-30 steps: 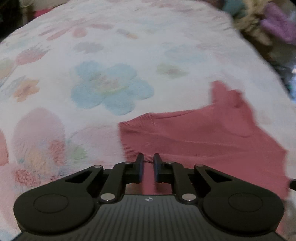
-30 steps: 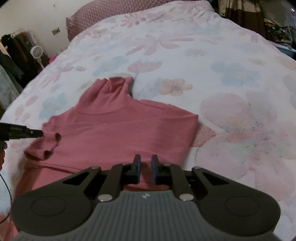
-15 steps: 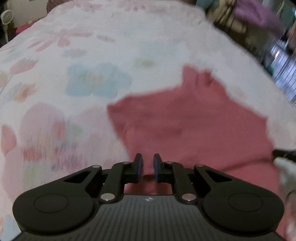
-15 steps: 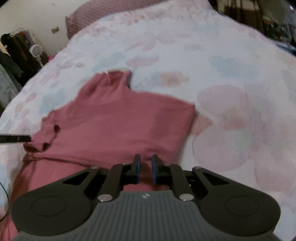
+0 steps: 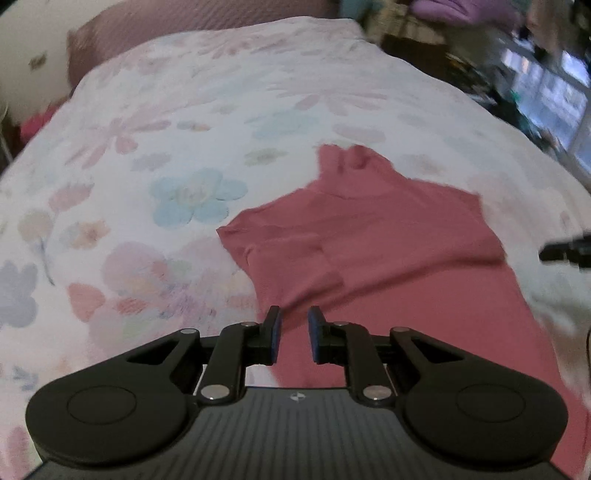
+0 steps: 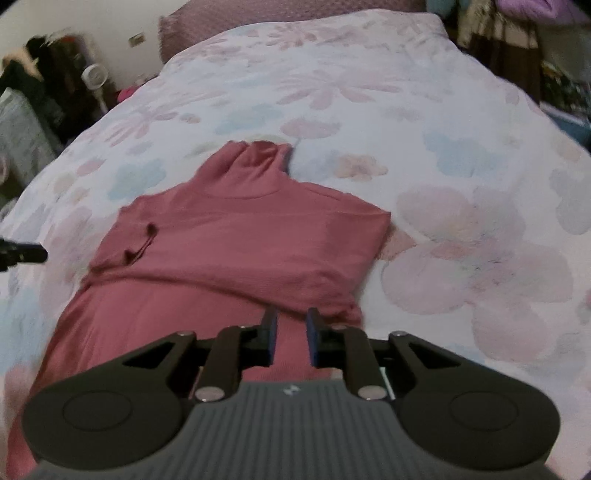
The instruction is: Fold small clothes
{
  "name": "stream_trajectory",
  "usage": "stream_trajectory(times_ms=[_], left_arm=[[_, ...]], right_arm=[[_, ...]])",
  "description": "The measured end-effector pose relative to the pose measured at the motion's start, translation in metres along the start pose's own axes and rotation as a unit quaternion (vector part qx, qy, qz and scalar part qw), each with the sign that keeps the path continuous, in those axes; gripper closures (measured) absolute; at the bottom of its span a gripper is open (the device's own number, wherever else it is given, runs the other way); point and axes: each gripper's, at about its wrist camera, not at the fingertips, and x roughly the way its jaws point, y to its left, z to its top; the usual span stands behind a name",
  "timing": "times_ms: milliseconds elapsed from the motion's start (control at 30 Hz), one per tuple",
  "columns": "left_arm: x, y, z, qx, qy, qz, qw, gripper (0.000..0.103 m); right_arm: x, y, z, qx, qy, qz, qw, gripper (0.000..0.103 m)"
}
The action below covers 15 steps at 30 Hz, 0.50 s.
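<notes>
A small pink turtleneck top (image 5: 376,240) lies flat on the flowered bedspread (image 5: 166,155), collar pointing away, both sleeves folded in across the chest. It also shows in the right wrist view (image 6: 240,236). My left gripper (image 5: 293,334) hovers over the top's lower left part, jaws a narrow gap apart with nothing between them. My right gripper (image 6: 290,334) hovers over the lower right part, jaws likewise slightly apart and empty. Each gripper's tip shows at the edge of the other view.
The flowered bedspread (image 6: 461,184) spreads widely around the top. A pink headboard (image 6: 258,14) stands at the far end. Dark clothes and a fan (image 6: 94,75) are at the left; cluttered shelves (image 5: 535,74) are at the right.
Both grippers pulled back and rose; more of the top shows now. The left sleeve now lies flat over the chest. The jaws look slightly wider apart.
</notes>
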Motion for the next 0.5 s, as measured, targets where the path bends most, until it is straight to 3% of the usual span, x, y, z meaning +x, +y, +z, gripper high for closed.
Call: stream_trajectory(times_ms=[100,267,367,500], left_arm=[[-0.028,-0.012,-0.02,0.025,-0.002,0.008,0.9997,0.079],[-0.049,-0.015,-0.048,0.02,0.0,0.006,0.9998,0.076],[-0.053,-0.012,-0.043,0.018,-0.006,0.022,0.9996,0.076],[-0.055,-0.001,-0.02,-0.013,-0.029,0.015,0.9994,0.076]], right_arm=[[-0.029,0.009,-0.017,-0.024,0.004,-0.004,1.0,0.079],[-0.074,0.012,-0.058,-0.029,0.011,0.01,0.999,0.073],[-0.083,0.01,-0.069,-0.023,0.02,0.016,0.999,0.072],[-0.086,0.01,-0.055,-0.029,0.007,0.02,0.999,0.062]])
